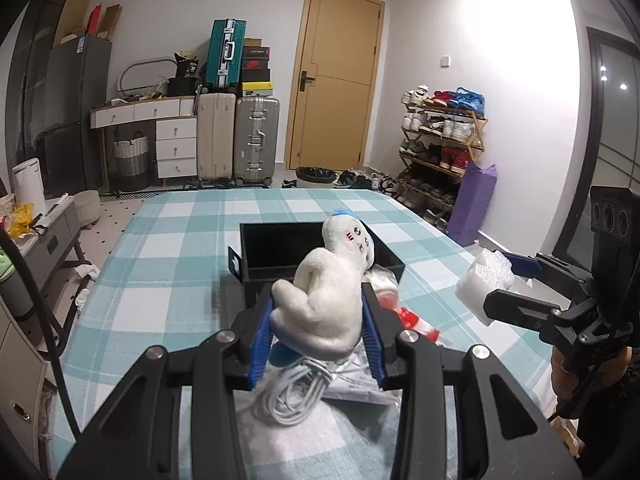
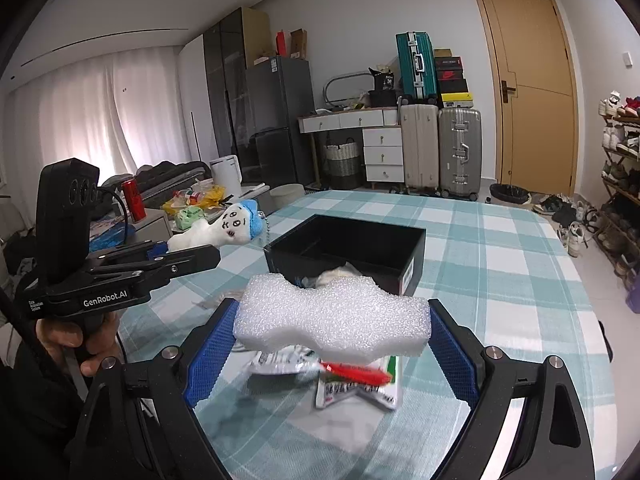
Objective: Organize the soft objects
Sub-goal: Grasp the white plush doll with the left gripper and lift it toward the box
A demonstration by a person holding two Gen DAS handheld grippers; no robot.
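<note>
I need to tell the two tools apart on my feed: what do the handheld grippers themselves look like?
Both match. The left gripper is a matte black frame with silver bolts, white "GenRobot.AI" lettering on its side and ribbed blue pads lining the fingers. A black block with three round lenses sits on top, with a black cable running from it. The right gripper has the same build. Whatever clothing shows is dark.

White plush (image 1: pixel 332 300) with blue cap, tilted, raised off surface. White foam block (image 2: pixel 334 318), wavy-edged, level, raised too. Black box (image 2: pixel 352 252) open, mid-surface.
</note>
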